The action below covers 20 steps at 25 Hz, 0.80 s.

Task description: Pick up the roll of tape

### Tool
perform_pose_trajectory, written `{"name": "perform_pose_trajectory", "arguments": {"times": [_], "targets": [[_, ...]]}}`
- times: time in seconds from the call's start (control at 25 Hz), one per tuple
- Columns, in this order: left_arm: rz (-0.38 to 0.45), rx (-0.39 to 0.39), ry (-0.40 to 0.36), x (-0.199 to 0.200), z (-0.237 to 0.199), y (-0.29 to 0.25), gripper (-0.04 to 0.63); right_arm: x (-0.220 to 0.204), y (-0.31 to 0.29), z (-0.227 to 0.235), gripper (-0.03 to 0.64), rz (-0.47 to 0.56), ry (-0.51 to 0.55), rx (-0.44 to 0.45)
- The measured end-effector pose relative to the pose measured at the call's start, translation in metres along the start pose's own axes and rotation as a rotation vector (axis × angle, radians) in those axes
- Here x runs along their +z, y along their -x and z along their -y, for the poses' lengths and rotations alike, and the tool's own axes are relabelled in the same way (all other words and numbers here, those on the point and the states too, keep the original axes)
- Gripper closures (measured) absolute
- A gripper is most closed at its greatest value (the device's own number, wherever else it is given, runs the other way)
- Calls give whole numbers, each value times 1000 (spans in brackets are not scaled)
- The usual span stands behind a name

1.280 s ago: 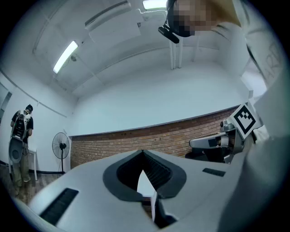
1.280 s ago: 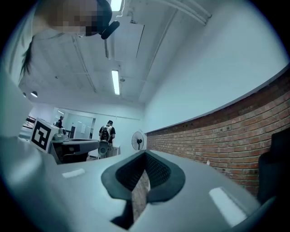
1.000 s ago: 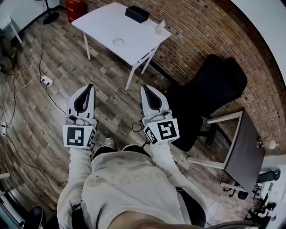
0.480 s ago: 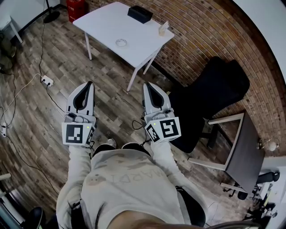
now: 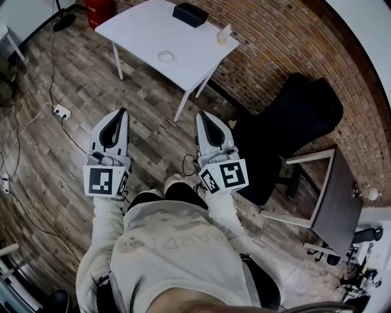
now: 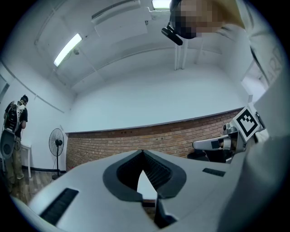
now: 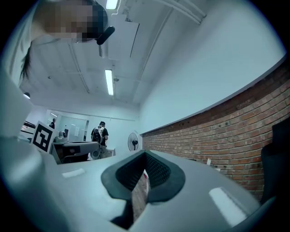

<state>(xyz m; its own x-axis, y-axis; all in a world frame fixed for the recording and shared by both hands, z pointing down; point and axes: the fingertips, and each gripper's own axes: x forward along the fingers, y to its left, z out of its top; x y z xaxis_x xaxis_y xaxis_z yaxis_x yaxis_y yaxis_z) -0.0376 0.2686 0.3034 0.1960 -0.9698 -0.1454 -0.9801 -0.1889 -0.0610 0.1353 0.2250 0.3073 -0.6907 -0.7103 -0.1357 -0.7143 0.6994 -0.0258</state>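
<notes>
The roll of tape is a small clear ring lying flat on the white table at the top of the head view. Both grippers are held out side by side over the wooden floor, well short of that table and pointing toward it. My left gripper has its jaws together with nothing in them, as the left gripper view also shows. The right gripper is likewise shut and empty. The tape does not appear in either gripper view.
A black box and a small pale object also sit on the table. A black office chair and a dark side table stand to the right by the brick wall. A power strip with cables lies on the floor at left.
The person has stepped forward: a shoe now shows between the grippers and the chair has shifted slightly. Both grippers moved along with the body, jaws unchanged.
</notes>
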Motion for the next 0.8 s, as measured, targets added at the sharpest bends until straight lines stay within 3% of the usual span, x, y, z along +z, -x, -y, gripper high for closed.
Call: {"name": "perform_pose_trajectory", "arguments": {"times": [0.36,0.8], "targets": [[-13,14,5,-21,-32,-51,589,-17,-60,30,606,-4,-3,14],[-9,57,-24,-24,-85,-162,589,-17,-180,94,606,11,-16,70]]}}
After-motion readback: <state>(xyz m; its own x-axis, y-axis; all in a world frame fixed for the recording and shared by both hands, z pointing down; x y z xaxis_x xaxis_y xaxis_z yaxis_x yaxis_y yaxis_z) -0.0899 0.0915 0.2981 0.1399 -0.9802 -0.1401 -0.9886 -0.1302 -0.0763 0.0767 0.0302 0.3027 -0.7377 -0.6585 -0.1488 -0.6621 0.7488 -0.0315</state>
